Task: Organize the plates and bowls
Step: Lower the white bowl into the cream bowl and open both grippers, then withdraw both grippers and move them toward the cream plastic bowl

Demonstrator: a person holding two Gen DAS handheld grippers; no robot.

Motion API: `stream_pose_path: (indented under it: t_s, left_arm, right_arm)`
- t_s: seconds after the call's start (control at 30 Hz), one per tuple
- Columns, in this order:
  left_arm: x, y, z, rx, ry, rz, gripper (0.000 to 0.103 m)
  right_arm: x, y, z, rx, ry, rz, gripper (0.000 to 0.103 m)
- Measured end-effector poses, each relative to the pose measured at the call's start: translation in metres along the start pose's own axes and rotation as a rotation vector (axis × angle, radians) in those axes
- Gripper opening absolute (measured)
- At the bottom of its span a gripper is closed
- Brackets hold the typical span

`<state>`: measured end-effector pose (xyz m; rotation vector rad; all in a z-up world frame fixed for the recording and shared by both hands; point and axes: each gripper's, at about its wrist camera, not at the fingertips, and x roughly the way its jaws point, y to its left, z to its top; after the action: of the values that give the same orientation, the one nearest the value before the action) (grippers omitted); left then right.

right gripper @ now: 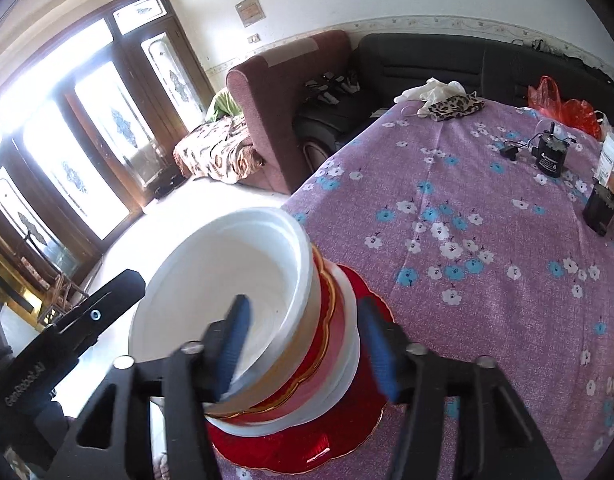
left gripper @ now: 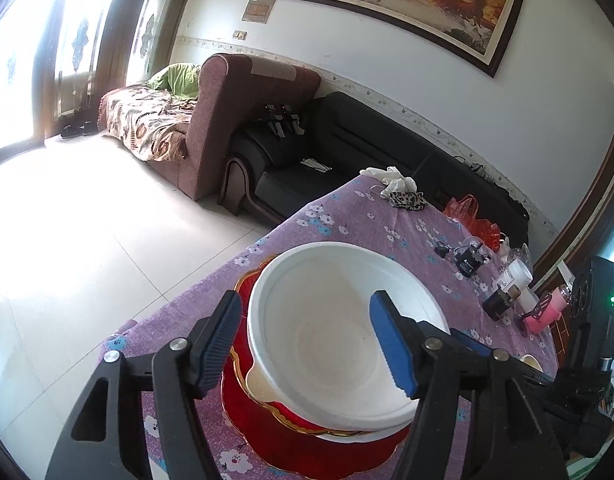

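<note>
A living room with a pale tiled floor (left gripper: 87, 240), glazed wooden doors (right gripper: 87, 140) and a framed painting (left gripper: 407, 0) on a white wall is seen. A maroon sofa (left gripper: 235, 120) draped with a patterned blanket (left gripper: 147, 120) stands beside a black sofa (left gripper: 347, 140). Nearer the cameras, a desk (right gripper: 487, 220) is covered by a purple flowered cloth.

At the desk's near left corner a stack of tableware is set. A red plate (right gripper: 363, 408) with a gold rim lies at the bottom; white and red-and-gold bowls are nested above it, and a large white bowl (left gripper: 327, 320) sits on top, tilted a little in the right wrist view.

The left tool (left gripper: 307, 344) is released: its blue-padded jaws stand apart, one on each side of the white bowl's rim, and no pad is seen pressing on it. The right tool (right gripper: 307, 348) is likewise released, its jaws spread around the near side of the stack, one over the white bowl's inside and one beside the lower bowls; whether a pad touches cannot be told because of blur.

Farther back on the desk lie white gloves (left gripper: 391, 178), a leopard-print pouch (left gripper: 407, 199), a red bag (left gripper: 473, 220), a small black device (right gripper: 549, 156) with a cord, and a white jar (right gripper: 613, 168).
</note>
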<state>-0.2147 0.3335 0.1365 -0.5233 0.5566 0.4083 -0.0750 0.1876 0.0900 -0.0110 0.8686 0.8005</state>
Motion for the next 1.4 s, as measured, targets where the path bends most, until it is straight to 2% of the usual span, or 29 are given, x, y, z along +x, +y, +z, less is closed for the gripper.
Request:
stream_pose_path:
  t_s: [0.37, 0.43, 0.6, 0.7, 0.8, 1.03, 1.4]
  left_arm:
    - [-0.011, -0.013, 0.002, 0.024, -0.043, 0.001, 0.068]
    - [-0.015, -0.019, 0.001, 0.047, -0.061, 0.012, 0.071]
    - [-0.028, -0.053, -0.009, 0.187, -0.148, 0.113, 0.085]
    - [-0.035, -0.079, -0.018, 0.288, -0.189, 0.133, 0.091]
    - [-0.033, -0.100, -0.027, 0.348, -0.170, 0.097, 0.093]
    - [-0.019, -0.138, -0.052, 0.437, -0.097, 0.061, 0.093]
    - [-0.009, -0.187, -0.084, 0.561, -0.027, 0.000, 0.093]
  right_arm:
    - [-0.014, -0.026, -0.007, 0.083, -0.054, 0.015, 0.065]
    - [-0.019, -0.031, -0.010, 0.091, -0.066, 0.019, 0.065]
    - [-0.036, -0.047, -0.017, 0.103, -0.104, -0.019, 0.067]
    - [-0.047, -0.063, -0.023, 0.124, -0.116, -0.031, 0.067]
    - [-0.057, -0.081, -0.030, 0.146, -0.130, -0.054, 0.068]
    - [-0.081, -0.127, -0.048, 0.220, -0.150, -0.089, 0.069]
    - [-0.122, -0.199, -0.072, 0.326, -0.194, -0.160, 0.069]
